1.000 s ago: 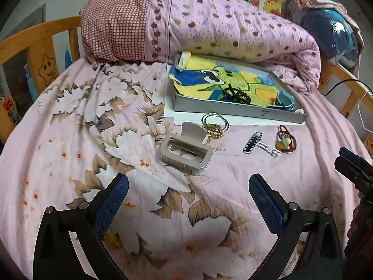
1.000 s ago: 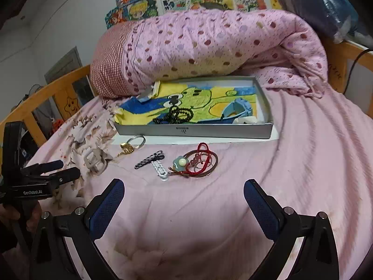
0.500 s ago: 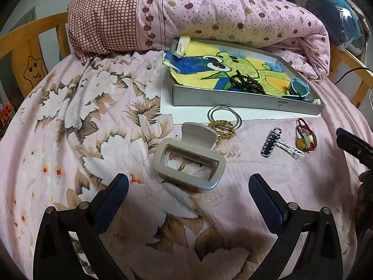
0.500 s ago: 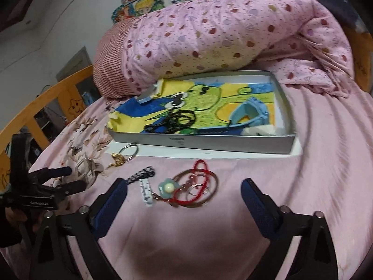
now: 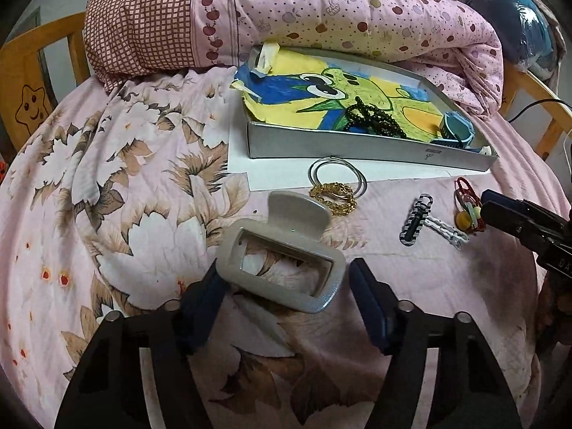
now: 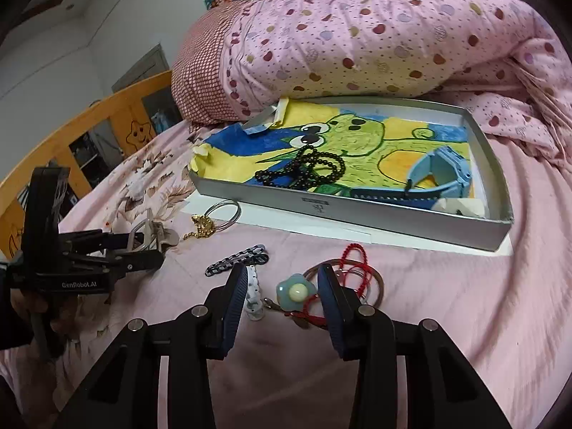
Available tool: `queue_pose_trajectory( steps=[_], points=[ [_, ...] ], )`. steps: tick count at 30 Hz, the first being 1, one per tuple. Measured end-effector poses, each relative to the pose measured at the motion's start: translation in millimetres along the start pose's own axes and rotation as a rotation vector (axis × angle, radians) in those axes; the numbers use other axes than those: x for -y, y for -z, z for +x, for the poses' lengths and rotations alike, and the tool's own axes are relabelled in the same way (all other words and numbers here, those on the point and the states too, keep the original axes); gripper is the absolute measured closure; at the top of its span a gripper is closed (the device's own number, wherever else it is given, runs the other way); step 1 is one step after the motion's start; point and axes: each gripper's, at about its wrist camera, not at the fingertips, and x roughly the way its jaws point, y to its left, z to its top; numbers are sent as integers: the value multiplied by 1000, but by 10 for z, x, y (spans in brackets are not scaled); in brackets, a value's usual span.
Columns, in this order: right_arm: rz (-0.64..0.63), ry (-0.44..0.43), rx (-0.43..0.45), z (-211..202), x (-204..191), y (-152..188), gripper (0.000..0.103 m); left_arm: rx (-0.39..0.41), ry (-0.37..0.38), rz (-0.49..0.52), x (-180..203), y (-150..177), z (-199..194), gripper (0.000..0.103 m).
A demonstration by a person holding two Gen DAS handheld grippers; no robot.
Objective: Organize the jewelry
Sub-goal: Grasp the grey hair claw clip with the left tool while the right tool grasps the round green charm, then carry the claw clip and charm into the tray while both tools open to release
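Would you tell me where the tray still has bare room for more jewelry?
The tray is free at its far middle, over the frog drawing, behind the black beads. Its near right corner is crowded with the blue watch and a white piece.

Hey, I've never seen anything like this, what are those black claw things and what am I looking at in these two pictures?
There is no robot. A person holds a handheld two-finger gripper in each hand, and each has a camera looking forward along its fingers, so there is one picture per hand.

The left gripper is closing around a grey hair claw clip on the flowered bedsheet. The right gripper is closing on a pale blue flower charm with red cord and rings.

Also loose on the bed: two patterned hair clips, a gold chain and silver bangles. The grey tray already holds black beads and a blue watch.
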Motion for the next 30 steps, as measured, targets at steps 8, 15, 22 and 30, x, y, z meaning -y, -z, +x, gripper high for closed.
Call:
queue_pose_trajectory(
  steps=[8, 15, 22, 30],
  points=[
    [-6, 51, -61, 121, 3, 12, 79, -4, -10, 5, 14, 4, 26, 46],
    [-41, 86, -82, 116, -41, 61, 80, -4, -26, 14, 40, 11, 31, 46],
    [-8, 13, -58, -156, -165, 53, 81, 12, -6, 1, 95, 37, -89, 51],
    [158, -191, -5, -432, -185, -65, 81, 49, 26, -21, 162, 62, -298, 51]
  ],
)
